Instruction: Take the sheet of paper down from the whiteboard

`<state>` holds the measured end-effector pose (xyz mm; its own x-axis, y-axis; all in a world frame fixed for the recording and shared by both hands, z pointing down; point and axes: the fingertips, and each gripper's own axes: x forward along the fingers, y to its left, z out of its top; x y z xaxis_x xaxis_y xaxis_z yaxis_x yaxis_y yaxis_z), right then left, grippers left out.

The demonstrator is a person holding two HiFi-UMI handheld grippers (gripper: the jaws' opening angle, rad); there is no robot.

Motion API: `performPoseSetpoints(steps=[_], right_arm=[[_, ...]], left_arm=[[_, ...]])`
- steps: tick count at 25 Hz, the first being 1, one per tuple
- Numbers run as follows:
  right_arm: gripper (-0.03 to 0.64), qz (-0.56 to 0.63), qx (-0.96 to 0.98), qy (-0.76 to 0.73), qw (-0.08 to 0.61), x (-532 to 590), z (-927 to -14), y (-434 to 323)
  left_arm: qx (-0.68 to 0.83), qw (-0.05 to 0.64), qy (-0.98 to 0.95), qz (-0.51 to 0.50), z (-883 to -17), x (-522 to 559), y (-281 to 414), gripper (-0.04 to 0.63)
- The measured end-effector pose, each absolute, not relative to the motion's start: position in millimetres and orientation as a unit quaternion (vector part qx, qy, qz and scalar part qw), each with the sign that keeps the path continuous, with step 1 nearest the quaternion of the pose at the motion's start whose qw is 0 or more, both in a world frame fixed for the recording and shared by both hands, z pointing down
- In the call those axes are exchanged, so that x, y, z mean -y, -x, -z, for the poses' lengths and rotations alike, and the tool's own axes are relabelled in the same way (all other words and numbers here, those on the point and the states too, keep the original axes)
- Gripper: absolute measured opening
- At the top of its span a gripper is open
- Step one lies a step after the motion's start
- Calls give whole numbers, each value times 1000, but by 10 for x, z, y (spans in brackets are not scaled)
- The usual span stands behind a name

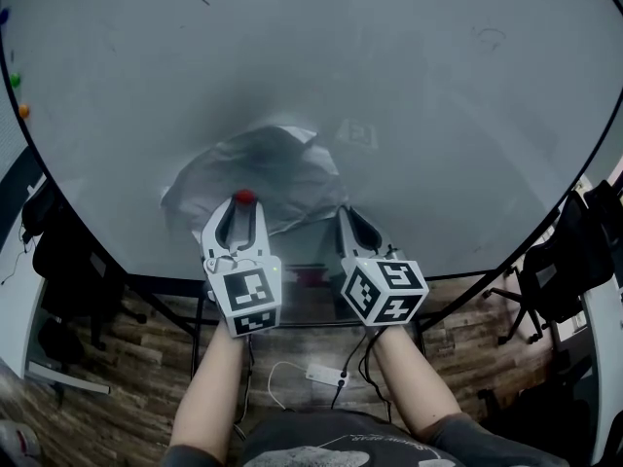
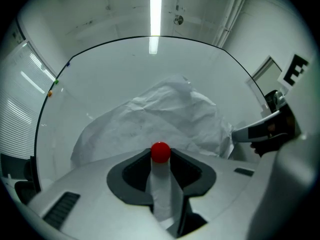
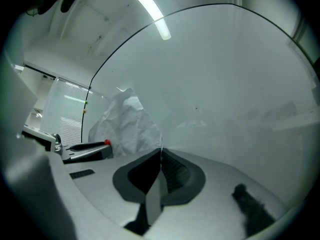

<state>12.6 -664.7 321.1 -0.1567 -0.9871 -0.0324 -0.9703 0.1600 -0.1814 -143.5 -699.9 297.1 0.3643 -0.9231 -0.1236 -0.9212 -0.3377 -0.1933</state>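
Note:
A crumpled white sheet of paper (image 1: 263,168) hangs against the whiteboard (image 1: 419,86), bulging outwards. My left gripper (image 1: 243,202) is at the sheet's lower middle, its jaw tips closed on a small red round magnet (image 1: 243,197). In the left gripper view the red magnet (image 2: 160,152) sits pinched at the tips of the left gripper (image 2: 160,158), with the paper (image 2: 160,114) right behind it. My right gripper (image 1: 343,212) is shut on the sheet's lower right edge. The right gripper (image 3: 161,152) shows its jaws together with the paper (image 3: 127,124) running into them.
Small coloured magnets (image 1: 16,80) sit at the board's left edge. A marker label (image 1: 358,134) is stuck on the board just right of the sheet. Below the board are its tray (image 1: 311,278), a wooden floor with a power strip (image 1: 321,373), and dark chairs (image 1: 565,261) at both sides.

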Motion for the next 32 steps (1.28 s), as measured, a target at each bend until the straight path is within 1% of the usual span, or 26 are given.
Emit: performPoseSetpoints(steps=[13, 17, 21, 23, 26, 32], right_arm=[[21, 66, -782, 615, 72, 6571, -3229, -92], [21, 66, -794, 603, 39, 6477, -3404, -85], [21, 36, -805, 591, -35, 6309, -3663, -72], [21, 29, -810, 583, -60, 6195, -3782, -111], [21, 37, -818, 569, -70, 5993, -3910, -199], [21, 47, -835, 544, -67, 5521, -4026, -494]], left_arm=[[-552, 95, 829, 4, -3086, 6860, 1480, 124], [-566, 77, 821, 11, -3247, 6640, 1564, 124], [-582, 62, 810, 31, -3477, 6362, 1690, 124], [-589, 55, 806, 41, -3588, 6211, 1696, 124], [-596, 49, 800, 51, -3721, 5964, 1635, 124], [-611, 38, 788, 67, -3896, 5398, 1377, 124]])
